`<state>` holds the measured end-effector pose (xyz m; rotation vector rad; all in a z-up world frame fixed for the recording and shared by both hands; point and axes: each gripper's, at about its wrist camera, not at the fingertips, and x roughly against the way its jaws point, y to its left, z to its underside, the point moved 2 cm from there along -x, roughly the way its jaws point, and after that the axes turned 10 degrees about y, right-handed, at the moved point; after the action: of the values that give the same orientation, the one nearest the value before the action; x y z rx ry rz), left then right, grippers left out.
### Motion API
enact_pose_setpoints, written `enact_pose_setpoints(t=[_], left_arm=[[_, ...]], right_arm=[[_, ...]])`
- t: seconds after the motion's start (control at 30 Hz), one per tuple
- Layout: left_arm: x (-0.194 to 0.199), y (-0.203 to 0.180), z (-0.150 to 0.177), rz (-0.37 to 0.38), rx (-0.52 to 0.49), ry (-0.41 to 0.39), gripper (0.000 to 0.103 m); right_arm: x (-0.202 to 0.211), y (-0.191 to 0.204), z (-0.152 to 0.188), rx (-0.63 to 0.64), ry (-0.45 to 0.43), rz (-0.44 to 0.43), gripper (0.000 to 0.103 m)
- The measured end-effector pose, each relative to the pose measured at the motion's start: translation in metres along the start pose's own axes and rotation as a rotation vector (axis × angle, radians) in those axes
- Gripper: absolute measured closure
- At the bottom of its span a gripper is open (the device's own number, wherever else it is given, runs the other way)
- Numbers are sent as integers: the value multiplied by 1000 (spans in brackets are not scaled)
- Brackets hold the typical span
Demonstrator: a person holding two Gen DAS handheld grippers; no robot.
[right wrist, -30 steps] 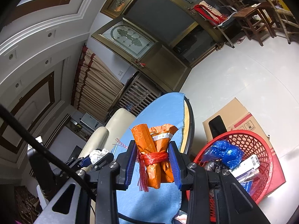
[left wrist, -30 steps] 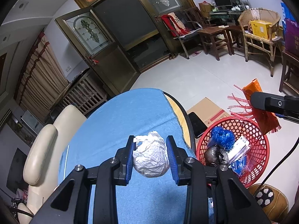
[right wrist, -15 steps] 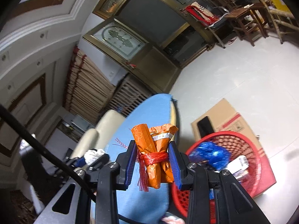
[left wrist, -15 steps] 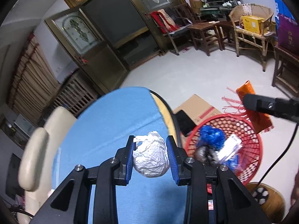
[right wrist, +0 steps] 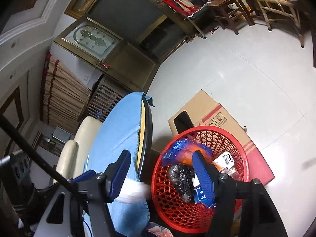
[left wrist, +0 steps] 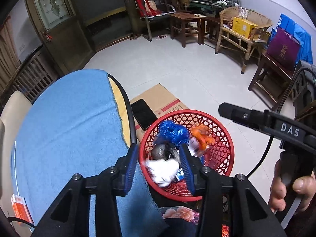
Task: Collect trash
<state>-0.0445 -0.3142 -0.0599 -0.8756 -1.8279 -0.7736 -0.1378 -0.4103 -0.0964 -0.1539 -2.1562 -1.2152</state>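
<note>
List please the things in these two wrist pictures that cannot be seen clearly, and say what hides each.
- Crumpled white paper ball, left wrist view: motion-blurred at the red plastic mesh basket; whether it has landed cannot be told.
- Orange wrapper bundle, both views: blurred, partly behind the blue plastic bag.
- Basket bottom, right wrist view: hidden by the right gripper fingers.
- Small orange box, left wrist view: cut off near the edge; print too small.

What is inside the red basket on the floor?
Inside the red basket: a blue plastic bag, an orange wrapper, a dark crumpled bag, a barcoded packet, a white wad dropping in. Anything beneath is covered.
</note>
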Motion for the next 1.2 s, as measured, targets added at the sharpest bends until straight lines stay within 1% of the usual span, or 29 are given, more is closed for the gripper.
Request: enact_pose_setpoints(t=[0.03, 0.07, 0.17, 0.2, 0.27, 0.33, 0.4, 0.5, 0.57, 0.6, 0.63, 0.7, 0.9, 1.03, 1.13, 1.2], left_arm=[[2, 1, -1, -10, 5, -6, 41], [5, 3, 0, -32, 13, -23, 39], [20, 15, 6, -125, 33, -78, 39], [29, 21, 9, -165, 50, -109, 39], [43, 32, 15, -216, 79, -154, 37], [60, 46, 24, -269, 117, -203, 31], [79, 62, 35, -318, 162, -253, 30], [101, 86, 50, -381, 228, -299, 29], [112, 100, 60, -410, 269, -323, 28], [118, 107, 66, -423, 290, -334, 26], [123, 116, 72, -438, 312, -343, 20], [136, 132, 86, -468, 354, -370, 17], [157, 173, 126, -543, 461, -398, 16], [164, 197, 151, -554, 536, -393, 16], [168, 213, 168, -584, 586, -388, 16], [170, 221, 179, -590, 611, -386, 16]], right_arm=[[1, 1, -1, 5, -4, 2, 34], [2, 2, 0, 7, -10, 2, 34], [7, 9, 1, 36, -36, -16, 34], [9, 12, 2, 48, -41, -18, 34], [11, 23, 5, 88, -58, -19, 34], [14, 41, 10, 141, -73, -15, 34], [15, 61, 16, 197, -84, -7, 34], [15, 94, 27, 282, -93, -4, 34], [13, 114, 35, 332, -91, -1, 34], [11, 128, 41, 367, -89, 1, 34], [9, 137, 46, 389, -86, 2, 34], [4, 158, 55, 432, -76, -1, 34], [-15, 220, 87, 561, -49, -7, 34], [-24, 252, 103, 625, -45, -13, 34], [-30, 276, 115, 667, -44, -26, 34], [-34, 289, 123, 697, -45, -28, 34]])
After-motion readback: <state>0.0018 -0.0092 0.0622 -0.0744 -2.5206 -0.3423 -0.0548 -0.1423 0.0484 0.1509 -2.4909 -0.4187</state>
